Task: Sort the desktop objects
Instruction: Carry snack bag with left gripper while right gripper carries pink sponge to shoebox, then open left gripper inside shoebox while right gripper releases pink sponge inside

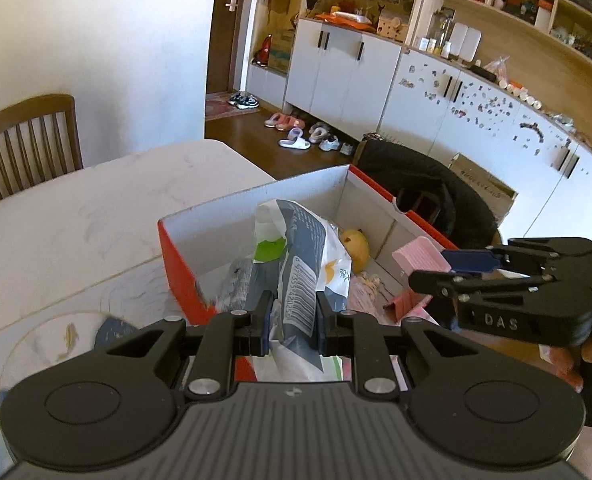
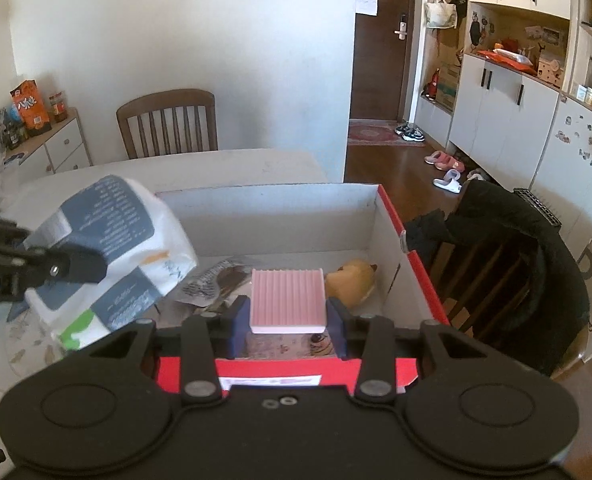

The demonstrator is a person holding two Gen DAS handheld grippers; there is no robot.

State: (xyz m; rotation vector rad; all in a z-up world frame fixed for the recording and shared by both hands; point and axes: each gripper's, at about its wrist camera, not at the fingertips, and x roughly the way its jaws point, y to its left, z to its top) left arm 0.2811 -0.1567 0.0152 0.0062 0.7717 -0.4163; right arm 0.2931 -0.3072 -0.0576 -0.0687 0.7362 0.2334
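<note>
My left gripper (image 1: 294,318) is shut on a white, grey and green tissue pack (image 1: 296,256), held over the near left part of a red cardboard box (image 1: 178,256). The same tissue pack (image 2: 112,248) shows at the left of the right wrist view, with the left gripper's fingers (image 2: 68,266) on it. My right gripper (image 2: 288,322) is shut on a pink ribbed pad (image 2: 287,300) above the box's near wall (image 2: 288,370). Seen from the left wrist, the right gripper (image 1: 447,270) holds that pink pad (image 1: 419,258) over the box's right side. A yellow plush toy (image 2: 353,282) and a crumpled wrapper (image 2: 210,282) lie inside the box.
The box stands on a white marble table (image 1: 76,216). A wooden chair (image 2: 168,124) stands at the table's far side. Another chair draped with a black coat (image 2: 507,236) is right of the box. White cabinets (image 1: 343,68), shoes (image 1: 296,142) on the floor and a side cabinet with snacks (image 2: 32,108) surround the area.
</note>
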